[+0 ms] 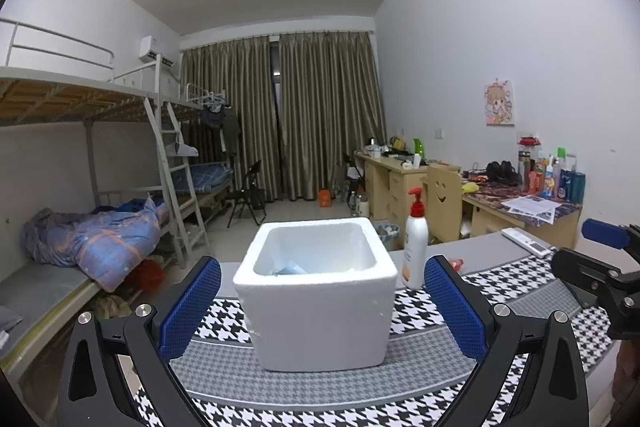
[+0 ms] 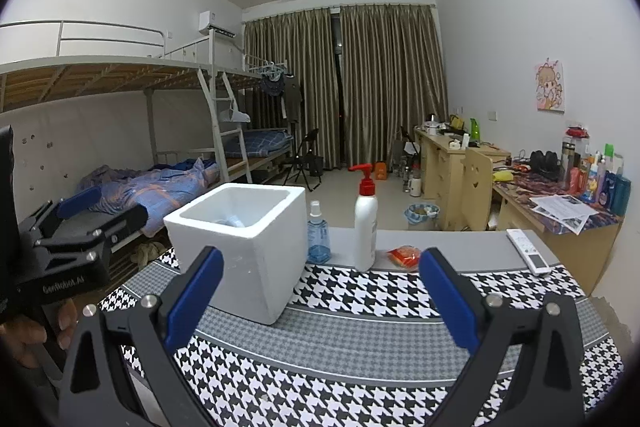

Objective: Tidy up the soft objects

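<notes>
Two sets of tongs hover over a desk [image 2: 360, 343] covered with a black-and-white houndstooth cloth [image 2: 352, 291], both spread wide with nothing between their blue pads. The left tongs [image 1: 322, 311] face a white foam box [image 1: 316, 291] that stands upright on the cloth directly ahead. Inside the box, low against its near wall, lies something pale blue [image 1: 290, 270]; too little of it shows to say what it is. The right tongs [image 2: 320, 301] sit to the right of the box, pointing at bare cloth. Just right of the box stands a white pump bottle with a red top [image 2: 366, 223], and between the two a small clear blue spray bottle [image 2: 318, 233]. A red-orange packet [image 2: 405, 255] lies near the pump bottle, and a white remote control [image 2: 528, 251] lies well apart, toward the desk's right edge.
</notes>
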